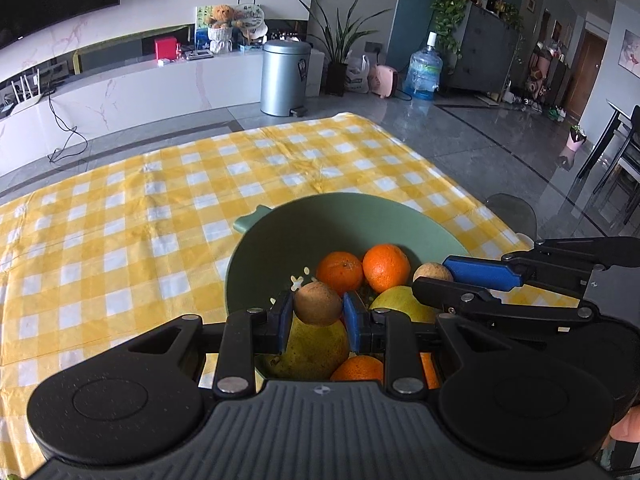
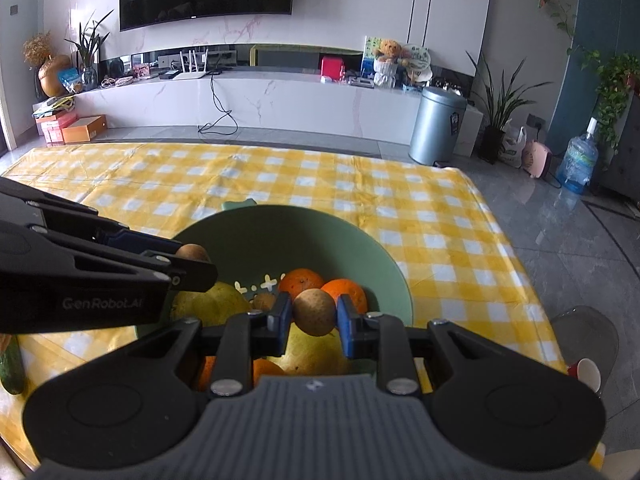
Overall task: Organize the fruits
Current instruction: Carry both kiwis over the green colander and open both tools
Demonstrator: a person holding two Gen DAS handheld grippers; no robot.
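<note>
Brown and round, a small longan-like fruit point(image 1: 318, 304) sits pinched between the blue pads of my left claw point(image 1: 318, 312), which is closed down to just the fruit's width. My right claw point(image 2: 314, 314) does the same with a second brown fruit point(image 2: 314, 312), its blue pads pressed against both sides. Both claws hang over the green bowl point(image 1: 280, 240), the right one just beside the left and a little ahead of it in the left wrist view. Below my left claw lies a yellow-green pear point(image 1: 316, 346); ahead of it, deeper in the bowl, two oranges point(image 1: 364, 270) sit touching each other. Under my right claw I see another pear point(image 2: 312, 356), and a third small brown fruit point(image 2: 264, 302) lies on the bowl floor just left of its left pad. Beneath the bowl spreads a yellow-and-white checked tablecloth point(image 2: 360, 184). Far left of my right claw, a dark green cucumber point(image 2: 11, 366) lies at the table edge.
</note>
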